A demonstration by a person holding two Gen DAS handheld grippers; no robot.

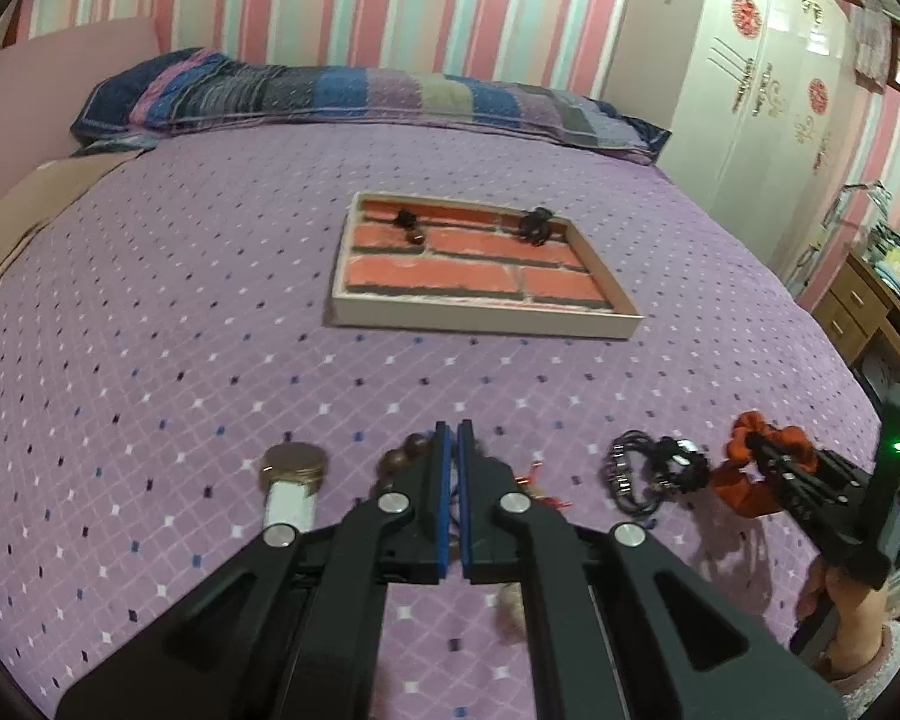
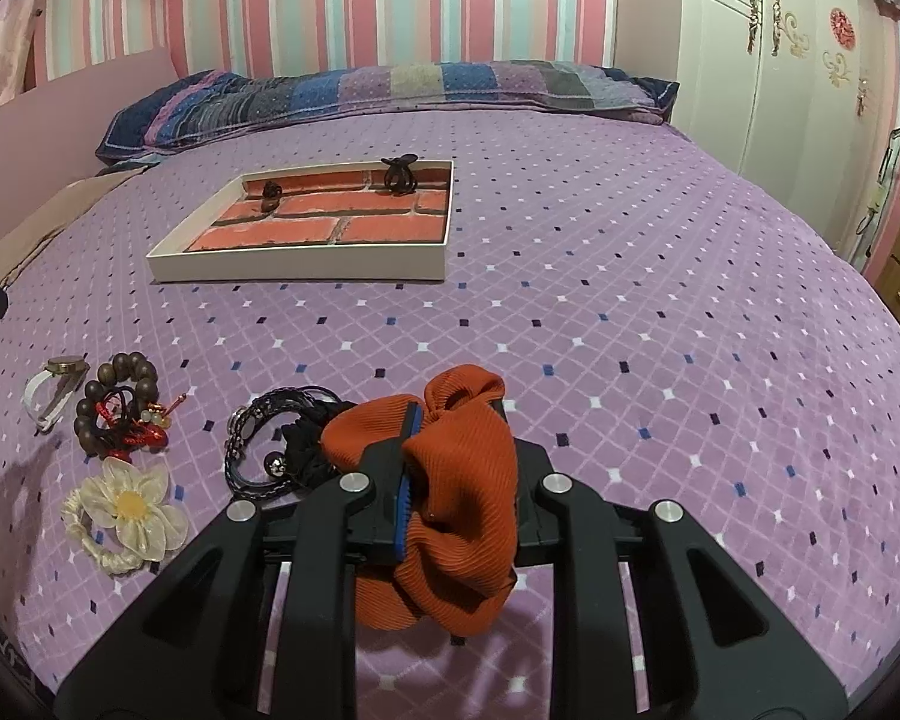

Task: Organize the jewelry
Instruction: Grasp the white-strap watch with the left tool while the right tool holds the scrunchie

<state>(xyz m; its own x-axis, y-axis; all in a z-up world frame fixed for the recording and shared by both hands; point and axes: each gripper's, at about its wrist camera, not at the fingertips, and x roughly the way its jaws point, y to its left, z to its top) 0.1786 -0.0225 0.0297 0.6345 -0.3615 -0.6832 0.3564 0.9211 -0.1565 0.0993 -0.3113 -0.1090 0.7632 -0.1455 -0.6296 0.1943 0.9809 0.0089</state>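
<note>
My left gripper (image 1: 455, 427) is shut with nothing visible between its blue pads. It hovers over a wooden bead bracelet (image 1: 401, 457) with red threads, which lies on the purple bedspread (image 2: 117, 402). My right gripper (image 2: 456, 411) is shut on an orange scrunchie (image 2: 462, 492), held just above the bed, and it also shows at the right of the left wrist view (image 1: 756, 444). A shallow box tray (image 1: 486, 324) lined with a brick pattern sits mid-bed (image 2: 300, 270). It holds a black claw clip (image 2: 399, 174) and a small dark piece (image 2: 270, 192).
On the bed near the grippers lie a gold-faced watch (image 2: 60, 378), a cream flower hair tie (image 2: 126, 504) and black braided bracelets (image 2: 270, 438). A striped pillow (image 1: 360, 96) lines the far edge. A white wardrobe (image 1: 750, 90) and a wooden desk (image 1: 858, 312) stand to the right.
</note>
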